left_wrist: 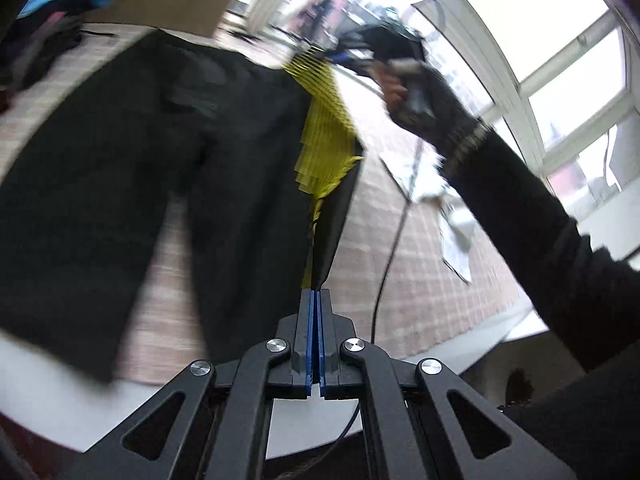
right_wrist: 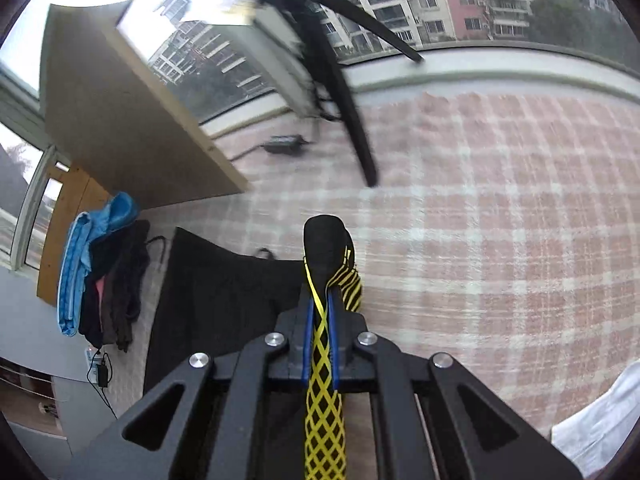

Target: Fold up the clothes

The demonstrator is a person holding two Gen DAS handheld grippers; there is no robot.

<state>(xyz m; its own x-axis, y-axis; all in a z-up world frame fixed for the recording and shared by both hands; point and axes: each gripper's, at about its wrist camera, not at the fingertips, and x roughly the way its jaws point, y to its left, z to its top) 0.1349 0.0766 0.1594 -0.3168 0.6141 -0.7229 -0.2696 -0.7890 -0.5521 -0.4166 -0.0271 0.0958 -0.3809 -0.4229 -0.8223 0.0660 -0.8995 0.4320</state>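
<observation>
The left gripper (left_wrist: pixel 318 294), its blue-padded fingers pressed together, pinches an edge of the black shorts with yellow patterned side panels (left_wrist: pixel 224 128), which lie partly spread on the pink-and-white checked cloth (left_wrist: pixel 424 248). The right gripper (right_wrist: pixel 321 304) is clamped on the shorts' yellow-and-black trim, seemingly lifted above the cloth. A pile of blue and dark clothes (right_wrist: pixel 100 276) sits well apart.

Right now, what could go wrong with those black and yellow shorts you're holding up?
The left tool pinches only a thin edge of the shorts, so that edge could slip out. The right tool grips the yellow-patterned side, and pulling apart might stretch it. The cable lying on the checkered cloth could snag.
</observation>
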